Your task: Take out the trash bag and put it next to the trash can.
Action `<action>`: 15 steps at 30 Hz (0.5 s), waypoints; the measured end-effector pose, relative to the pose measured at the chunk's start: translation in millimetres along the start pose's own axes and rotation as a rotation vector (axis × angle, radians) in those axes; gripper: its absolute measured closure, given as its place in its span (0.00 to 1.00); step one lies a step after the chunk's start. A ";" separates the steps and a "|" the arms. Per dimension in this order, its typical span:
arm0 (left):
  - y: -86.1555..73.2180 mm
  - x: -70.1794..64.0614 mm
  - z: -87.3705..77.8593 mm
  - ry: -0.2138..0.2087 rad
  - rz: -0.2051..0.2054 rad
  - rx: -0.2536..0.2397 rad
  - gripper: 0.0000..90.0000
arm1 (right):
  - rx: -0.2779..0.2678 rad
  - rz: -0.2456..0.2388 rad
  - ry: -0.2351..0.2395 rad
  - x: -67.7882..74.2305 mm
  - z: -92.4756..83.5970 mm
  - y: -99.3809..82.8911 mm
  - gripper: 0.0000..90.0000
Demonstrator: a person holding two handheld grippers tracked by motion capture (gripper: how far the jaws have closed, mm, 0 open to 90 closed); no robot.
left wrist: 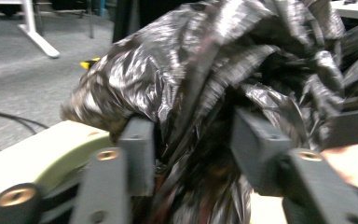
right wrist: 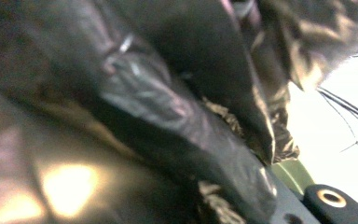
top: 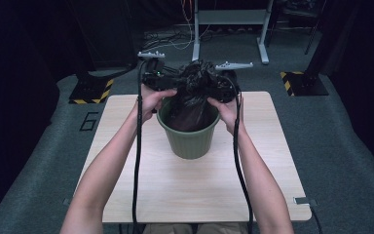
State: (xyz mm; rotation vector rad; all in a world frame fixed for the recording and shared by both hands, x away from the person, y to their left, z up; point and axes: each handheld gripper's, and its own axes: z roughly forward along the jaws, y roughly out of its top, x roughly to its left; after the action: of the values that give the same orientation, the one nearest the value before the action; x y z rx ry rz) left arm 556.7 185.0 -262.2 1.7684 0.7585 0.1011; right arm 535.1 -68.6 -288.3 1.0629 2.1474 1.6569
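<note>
Crumpled black bag [top: 196, 80] bunched above green bin [top: 189, 141].

Both forearms are stretched forward from the bottom edge of the high view and are angled inward toward each other. The left gripper [top: 161, 80] is held in the left hand [top: 152, 100], with a black cable trailed back along the forearm. Its jaws are seen parted in the left gripper view [left wrist: 193, 140]. The right gripper [top: 224, 87] is held in the right hand [top: 228, 109], likewise with its cable hung along the arm; its jaws are closed. A grey three-cornered plate is carried on top of each gripper.
</note>
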 end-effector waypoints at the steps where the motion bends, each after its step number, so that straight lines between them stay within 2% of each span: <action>1: -1.7 2.5 -3.8 -0.001 -0.002 -0.005 0.48 | -0.004 0.007 0.001 -0.9 -2.3 0.9 0.99; 3: -8.1 6.1 -11.8 0.006 -0.006 -0.023 0.42 | -0.010 0.007 -0.007 -1.5 -6.1 3.0 0.99; 8: -29.1 7.7 -17.6 -0.010 0.000 -0.034 0.26 | -0.015 0.012 -0.020 5.4 -13.4 12.4 0.99; 11: -39.2 1.4 -9.5 -0.005 0.030 -0.038 0.16 | -0.015 0.015 -0.043 13.1 -13.4 17.6 0.99; 14: -43.3 -10.6 4.8 0.031 0.063 -0.044 0.16 | -0.010 0.020 -0.086 24.8 -8.4 21.3 0.99; 15: -44.0 -15.4 9.1 0.043 0.088 -0.048 0.16 | -0.007 0.018 -0.108 30.3 -5.8 22.2 0.99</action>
State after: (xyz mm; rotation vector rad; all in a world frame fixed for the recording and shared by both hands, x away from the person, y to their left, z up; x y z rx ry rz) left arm 529.2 175.3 -299.7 1.7590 0.7035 0.2155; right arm 519.2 -50.7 -258.8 1.1457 2.0683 1.5759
